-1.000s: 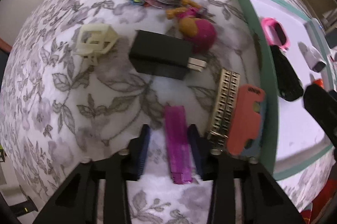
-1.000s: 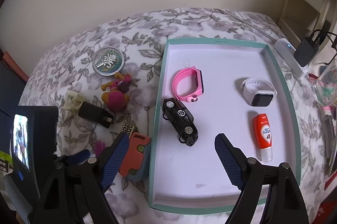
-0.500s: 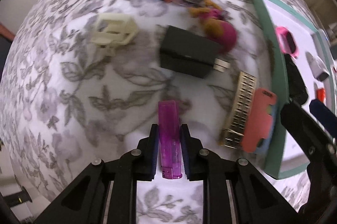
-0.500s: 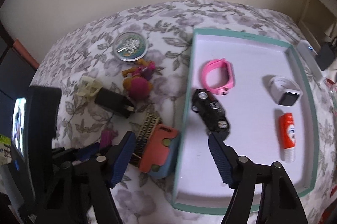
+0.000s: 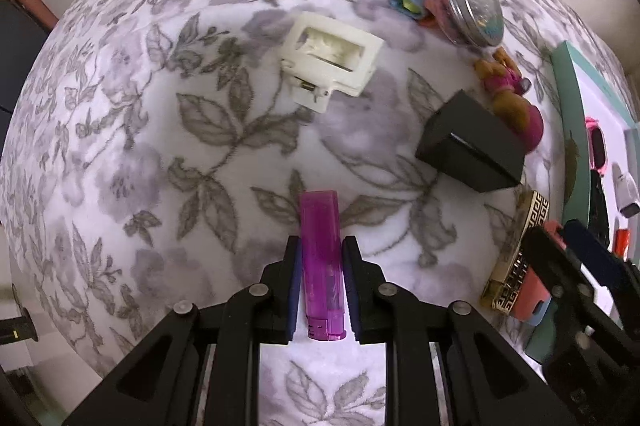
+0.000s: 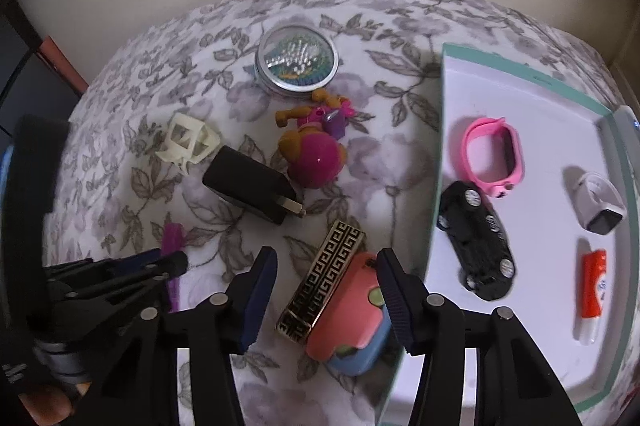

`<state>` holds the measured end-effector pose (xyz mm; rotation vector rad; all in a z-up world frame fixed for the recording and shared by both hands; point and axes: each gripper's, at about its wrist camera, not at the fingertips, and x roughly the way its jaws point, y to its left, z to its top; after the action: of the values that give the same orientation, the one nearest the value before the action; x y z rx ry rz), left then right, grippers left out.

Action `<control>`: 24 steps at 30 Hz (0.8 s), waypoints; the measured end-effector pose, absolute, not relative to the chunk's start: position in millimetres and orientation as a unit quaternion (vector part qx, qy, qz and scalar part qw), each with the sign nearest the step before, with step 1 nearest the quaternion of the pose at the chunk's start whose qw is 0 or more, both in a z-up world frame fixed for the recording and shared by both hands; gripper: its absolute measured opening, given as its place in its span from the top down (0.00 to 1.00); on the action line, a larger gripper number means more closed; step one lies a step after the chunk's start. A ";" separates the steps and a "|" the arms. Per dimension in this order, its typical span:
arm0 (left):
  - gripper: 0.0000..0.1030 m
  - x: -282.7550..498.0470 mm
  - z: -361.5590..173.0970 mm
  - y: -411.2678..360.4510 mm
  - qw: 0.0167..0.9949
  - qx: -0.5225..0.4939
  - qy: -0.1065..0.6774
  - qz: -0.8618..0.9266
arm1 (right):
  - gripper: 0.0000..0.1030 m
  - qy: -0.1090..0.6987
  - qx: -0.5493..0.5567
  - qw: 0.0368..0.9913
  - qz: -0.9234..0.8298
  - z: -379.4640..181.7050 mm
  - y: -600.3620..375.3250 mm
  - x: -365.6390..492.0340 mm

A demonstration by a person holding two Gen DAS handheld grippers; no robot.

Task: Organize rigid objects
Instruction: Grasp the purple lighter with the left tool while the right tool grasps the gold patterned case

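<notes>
My left gripper [image 5: 319, 246] is shut on a purple lighter [image 5: 321, 258], which points away over the floral cloth; the same lighter [image 6: 173, 240] shows at lower left in the right wrist view. My right gripper [image 6: 326, 258] hangs over a gold-and-black patterned bar [image 6: 324, 284] and a coral-and-blue case [image 6: 352, 318], both lying between its fingers. Its jaws are closing and the pads are clear of both items. The teal-rimmed white tray [image 6: 436, 185] lies to the right.
On the cloth lie a black charger [image 6: 250, 189], a cream plastic frame [image 6: 188, 141], a pink ball toy [image 6: 314, 155] and a round tin [image 6: 296, 63]. The tray holds a pink band [image 6: 494, 155], a black toy car [image 6: 476, 242], a white watch [image 6: 598, 207] and a red-capped tube [image 6: 594, 290].
My left gripper closed on the purple lighter and moved leftward with it. My right gripper swung left from the tray to above the patterned bar and coral case, narrowing its jaws.
</notes>
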<state>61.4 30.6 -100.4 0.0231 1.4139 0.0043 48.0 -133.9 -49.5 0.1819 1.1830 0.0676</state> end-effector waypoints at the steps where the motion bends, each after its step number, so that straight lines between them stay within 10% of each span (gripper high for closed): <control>1: 0.80 62.1 -99.3 32.9 0.760 0.011 0.649 0.003 | 0.47 0.557 0.077 0.827 0.029 -50.9 -131.9 50.5; 24: 0.80 72.5 -94.7 44.0 0.757 -0.022 0.653 0.000 | 0.65 0.593 0.055 0.799 0.087 -65.1 -94.3 58.3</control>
<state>72.5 44.0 -94.7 -0.0470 1.4225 0.0004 58.3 -94.3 -65.1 0.1175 1.2716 0.1875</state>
